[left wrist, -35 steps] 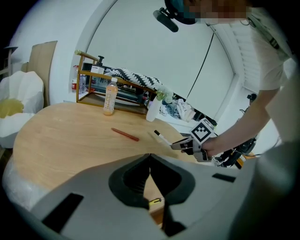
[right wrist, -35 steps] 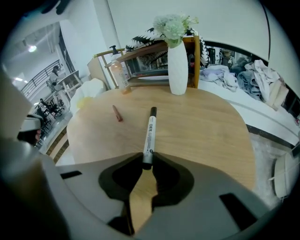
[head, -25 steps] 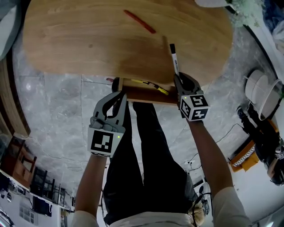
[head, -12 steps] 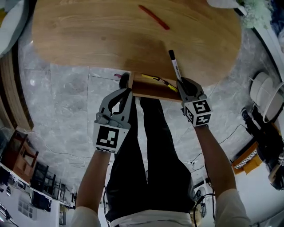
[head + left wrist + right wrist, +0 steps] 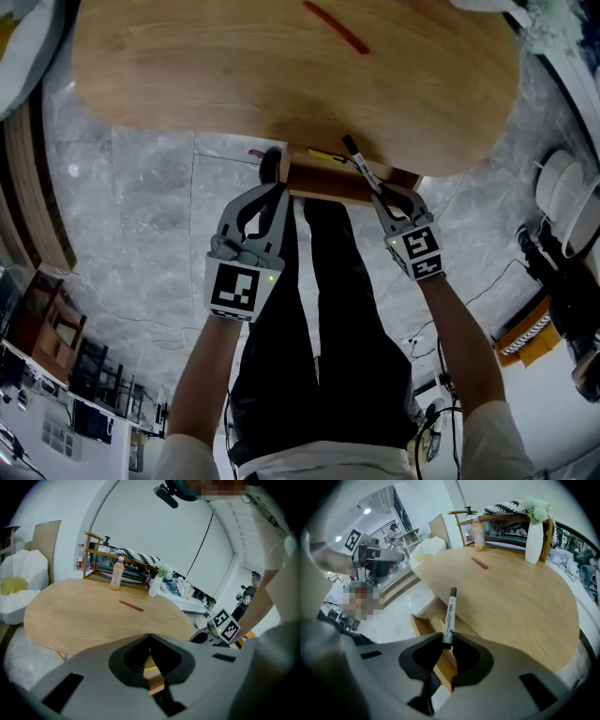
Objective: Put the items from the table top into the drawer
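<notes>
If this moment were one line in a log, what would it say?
right gripper: shut on marker, at open drawer | left gripper: shut, beside drawer | red pen: on table

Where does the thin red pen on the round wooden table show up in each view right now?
Head view: thin red pen at top centre, on the far side of the round wooden table.
Left gripper view: the pen lies mid-table, above the jaws.
Right gripper view: the pen lies beyond the black-and-white marker held by the right gripper.
Shared landmark: the table, in all three.
</notes>
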